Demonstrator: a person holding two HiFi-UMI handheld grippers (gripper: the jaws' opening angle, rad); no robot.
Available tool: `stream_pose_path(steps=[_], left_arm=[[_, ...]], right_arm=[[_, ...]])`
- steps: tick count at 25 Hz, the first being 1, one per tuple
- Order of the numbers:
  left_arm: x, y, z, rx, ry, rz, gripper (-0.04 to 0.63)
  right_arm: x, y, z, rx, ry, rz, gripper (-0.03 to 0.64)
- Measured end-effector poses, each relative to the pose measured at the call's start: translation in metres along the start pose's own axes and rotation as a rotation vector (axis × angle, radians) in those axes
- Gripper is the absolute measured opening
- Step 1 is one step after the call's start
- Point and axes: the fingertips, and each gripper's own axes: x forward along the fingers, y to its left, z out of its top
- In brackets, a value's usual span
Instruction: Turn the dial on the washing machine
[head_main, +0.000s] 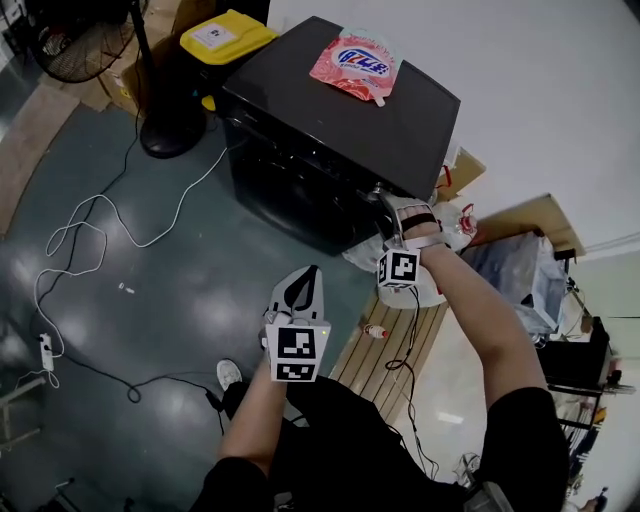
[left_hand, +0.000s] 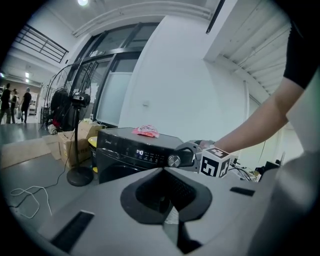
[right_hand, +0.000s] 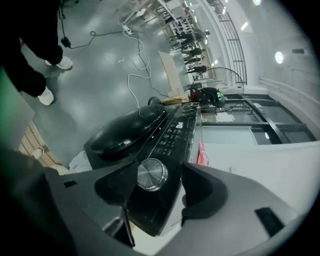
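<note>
A black front-loading washing machine (head_main: 330, 110) stands ahead of me, its control panel lit (left_hand: 140, 152). The silver dial (right_hand: 151, 174) sits at the right end of that panel and also shows in the left gripper view (left_hand: 174, 160). My right gripper (right_hand: 160, 165) is at the dial with one jaw on each side of it, open, and a gap shows on the right side. In the head view the right gripper (head_main: 385, 200) covers the dial. My left gripper (head_main: 305, 285) hangs back low in front of the machine, its jaws together and nothing between them (left_hand: 170, 210).
A pink pouch (head_main: 355, 65) lies on the machine's top. A yellow bin (head_main: 225, 38) and a fan stand (head_main: 170, 130) are to the left. White cable (head_main: 90, 230) runs over the floor. A wooden pallet (head_main: 390, 350) and bags (head_main: 440, 225) lie to the right.
</note>
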Motion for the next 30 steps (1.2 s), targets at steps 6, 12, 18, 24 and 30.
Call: stream_pose_path(steps=[6, 12, 18, 24, 30], left_arm=[[0.002, 0.01, -0.027, -0.011, 0.031, 0.011, 0.011], [0.002, 0.015, -0.039, -0.015, 0.043, 0.02, 0.011], [-0.003, 0.02, -0.045, -0.014, 0.056, 0.025, 0.011], [-0.009, 0.022, -0.045, 0.0, 0.07, 0.028, 0.011], [-0.009, 0.019, -0.043, 0.013, 0.077, 0.016, 0.011]], right_arm=[[0.027, 0.022, -0.007, -0.134, 0.058, 0.014, 0.276], [0.036, 0.023, -0.008, -0.111, 0.096, 0.051, 0.276], [0.043, 0.026, -0.012, -0.169, 0.114, 0.001, 0.273], [0.042, 0.026, -0.011, -0.139, 0.12, -0.016, 0.273], [0.045, 0.022, -0.019, -0.139, 0.129, -0.095, 0.273]])
